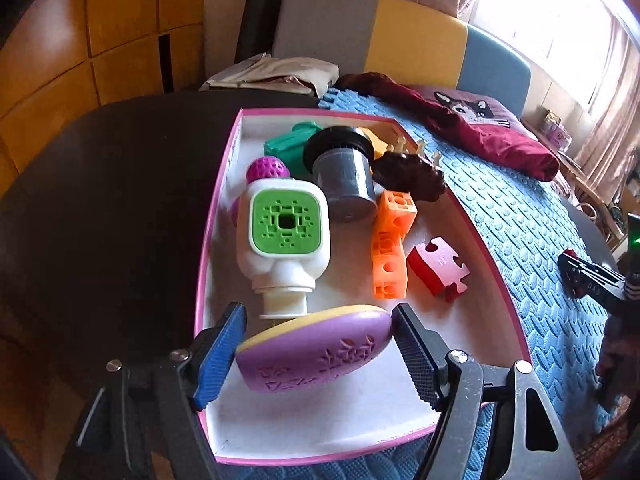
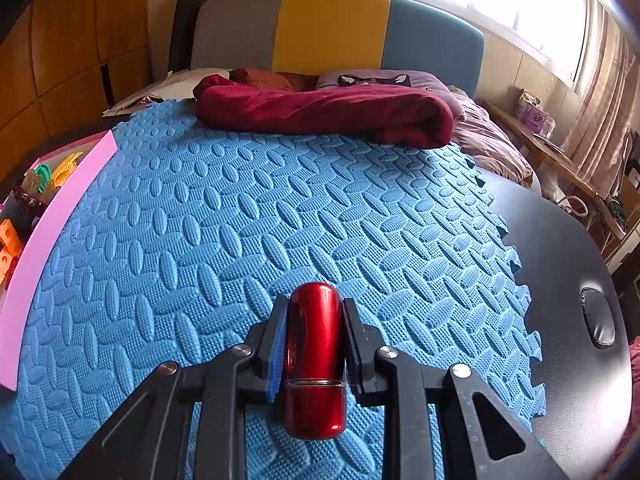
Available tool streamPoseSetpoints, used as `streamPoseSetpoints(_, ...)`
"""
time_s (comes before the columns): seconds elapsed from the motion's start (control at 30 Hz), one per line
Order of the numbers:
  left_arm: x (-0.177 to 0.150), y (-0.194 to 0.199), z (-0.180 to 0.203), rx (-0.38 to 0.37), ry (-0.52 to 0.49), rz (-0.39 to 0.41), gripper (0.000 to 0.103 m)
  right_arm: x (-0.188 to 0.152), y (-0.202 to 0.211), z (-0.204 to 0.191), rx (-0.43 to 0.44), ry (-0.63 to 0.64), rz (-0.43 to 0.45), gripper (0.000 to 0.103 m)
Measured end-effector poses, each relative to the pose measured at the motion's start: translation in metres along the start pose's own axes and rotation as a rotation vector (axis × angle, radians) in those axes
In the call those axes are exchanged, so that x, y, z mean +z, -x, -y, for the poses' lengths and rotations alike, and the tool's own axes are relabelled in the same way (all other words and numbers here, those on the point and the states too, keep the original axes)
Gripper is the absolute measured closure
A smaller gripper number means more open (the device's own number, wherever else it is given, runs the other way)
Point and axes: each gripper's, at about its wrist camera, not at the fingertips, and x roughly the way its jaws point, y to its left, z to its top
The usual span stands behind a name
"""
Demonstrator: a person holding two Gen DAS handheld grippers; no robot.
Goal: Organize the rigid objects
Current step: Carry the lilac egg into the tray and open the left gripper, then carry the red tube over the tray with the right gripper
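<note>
A pink-rimmed white box (image 1: pixel 222 184) holds several toys: a white bottle with a green end (image 1: pixel 285 236), a purple ball (image 1: pixel 267 169), a green piece (image 1: pixel 290 142), a dark cylinder (image 1: pixel 344 176), orange cubes (image 1: pixel 390 248), a red puzzle piece (image 1: pixel 438 270). My left gripper (image 1: pixel 318 344) straddles a purple and yellow oval object (image 1: pixel 316 350) at the box's near end; the fingers stand close beside it, contact unclear. My right gripper (image 2: pixel 315 340) is shut on a shiny red capsule (image 2: pixel 314 360) above the blue foam mat (image 2: pixel 280 220).
The box's pink wall (image 2: pixel 44 232) lies at the mat's left edge. A dark red cloth (image 2: pixel 320 114) and a cat pillow (image 2: pixel 376 80) lie at the mat's far side. The mat sits on a dark round table (image 2: pixel 568 280). The right gripper shows in the left wrist view (image 1: pixel 592 280).
</note>
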Motion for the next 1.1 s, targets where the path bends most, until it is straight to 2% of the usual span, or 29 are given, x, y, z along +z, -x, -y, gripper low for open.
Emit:
streamPoseSetpoints(0.2, 0.001, 0.012, 0.0, 0.023, -0.006, 0.042, 0.027, 0.0, 0.0, -0.001, -0.006, 0.005, 0.001, 0.079)
streamPoseSetpoints(0.47, 0.001, 0.024, 0.004, 0.053, -0.002, 0.053, 0.027, 0.0, 0.001, -0.003, -0.017, 0.012, 0.002, 0.079)
streamPoseSetpoints(1.1, 0.005, 0.05, 0.003, 0.076, 0.017, 0.122, 0.026, -0.001, 0.003, -0.008, -0.053, 0.031, 0.001, 0.079)
